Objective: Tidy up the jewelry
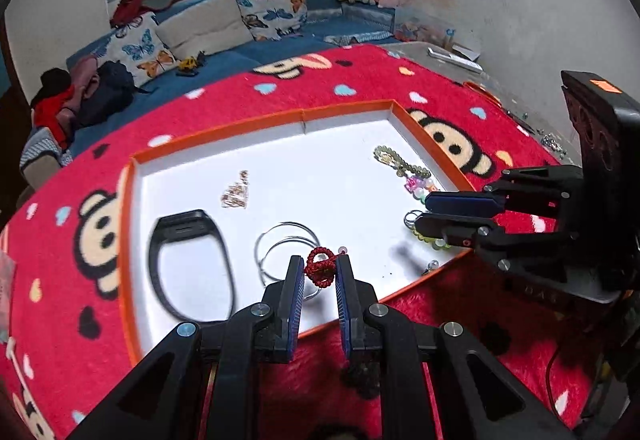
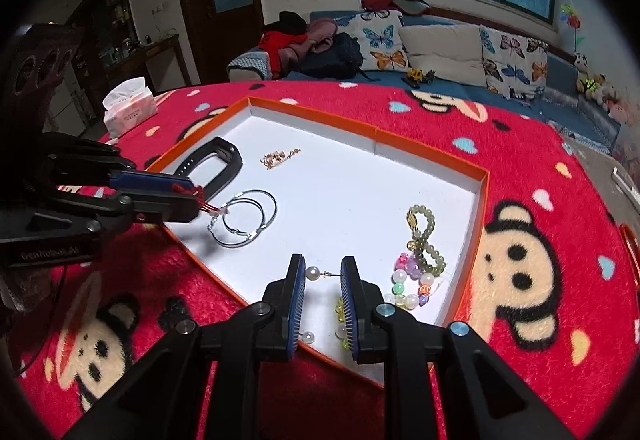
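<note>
Left gripper [image 1: 319,272] reaching low over the near edge of the orange tray [image 1: 224,127], fingers [image 1: 294,280] narrowed on a red knotted cord [image 1: 320,267], pinched at the tips just above the silver hoops [image 1: 286,246]. Right gripper [image 2: 323,274] angled in over the tray's near corner, fingers [image 2: 347,292] parted, holding nothing, straddling a pearl stud [image 2: 313,272] on the white floor. Beside it, coloured bead bracelet [image 2: 412,286] touching green bead bracelet [image 2: 425,240]; black band [image 2: 218,163] and gold chain [image 2: 280,155] farther back.
</note>
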Tool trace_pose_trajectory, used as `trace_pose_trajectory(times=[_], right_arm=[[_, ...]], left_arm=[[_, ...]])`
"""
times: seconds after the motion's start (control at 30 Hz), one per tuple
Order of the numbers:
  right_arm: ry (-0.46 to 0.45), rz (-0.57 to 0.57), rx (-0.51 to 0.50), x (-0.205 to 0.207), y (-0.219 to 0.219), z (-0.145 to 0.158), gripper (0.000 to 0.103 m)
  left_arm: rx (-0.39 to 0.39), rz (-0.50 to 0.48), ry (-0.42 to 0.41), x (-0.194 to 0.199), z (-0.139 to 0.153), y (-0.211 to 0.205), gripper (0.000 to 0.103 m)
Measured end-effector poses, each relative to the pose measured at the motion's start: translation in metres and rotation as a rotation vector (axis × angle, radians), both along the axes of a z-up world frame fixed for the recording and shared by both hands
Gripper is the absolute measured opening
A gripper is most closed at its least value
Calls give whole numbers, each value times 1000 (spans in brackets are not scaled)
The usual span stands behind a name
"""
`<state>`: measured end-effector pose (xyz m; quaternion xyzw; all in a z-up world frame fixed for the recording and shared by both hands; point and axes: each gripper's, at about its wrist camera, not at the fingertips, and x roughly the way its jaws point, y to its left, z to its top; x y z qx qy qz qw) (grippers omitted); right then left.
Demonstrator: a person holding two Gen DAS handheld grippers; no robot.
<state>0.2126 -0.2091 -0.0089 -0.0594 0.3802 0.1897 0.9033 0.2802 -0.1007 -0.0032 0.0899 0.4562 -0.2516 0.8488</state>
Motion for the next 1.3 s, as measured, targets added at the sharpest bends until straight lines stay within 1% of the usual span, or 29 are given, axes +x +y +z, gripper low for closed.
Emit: trace_pose_trajectory(times=[0.17,0.37,0.5,0.53,0.57,0.6,0.67,0.8,0.97,1.07,1.17,1.2,1.3], right_arm=[[20,-6,14,0,-3,-4,21],[32,-18,24,1,-6,-4,21],[27,-27,19,-1,-5,-3,25],[26,-28,17,-2,-5,-3,28],[26,-27,16,-3,-5,-2,30],[23,-29,16,-4,-5,-2,34],[19,-35,13,-5,-5,-2,35],[15,-44,19,-10,-6,0,35],[5,-62,20,-18,-6,4,35],[-1,-72,22,-24,-5,7,36],[-2,-78,24,-30,-3,11,37],[-4,-80,22,-34,-2,12,38],[-13,-85,12,-42,1,14,40]], left_arm=[[-10,-1,31,6,-12,-7,18],[-3,3,48,6,-17,-8,19],[-10,6,43,5,-13,-6,22],[-15,5,43,4,-12,-6,24],[-17,5,40,3,-11,-6,29],[-17,7,37,2,-10,-5,40],[-18,17,17,-1,-7,-4,56],[-31,25,-2,-8,2,-1,55],[-22,51,-35,-24,14,5,56],[-3,86,-67,-35,22,10,71],[3,115,-100,-49,32,18,78],[2,122,-105,-52,34,20,83],[-4,146,-122,-67,41,28,85]])
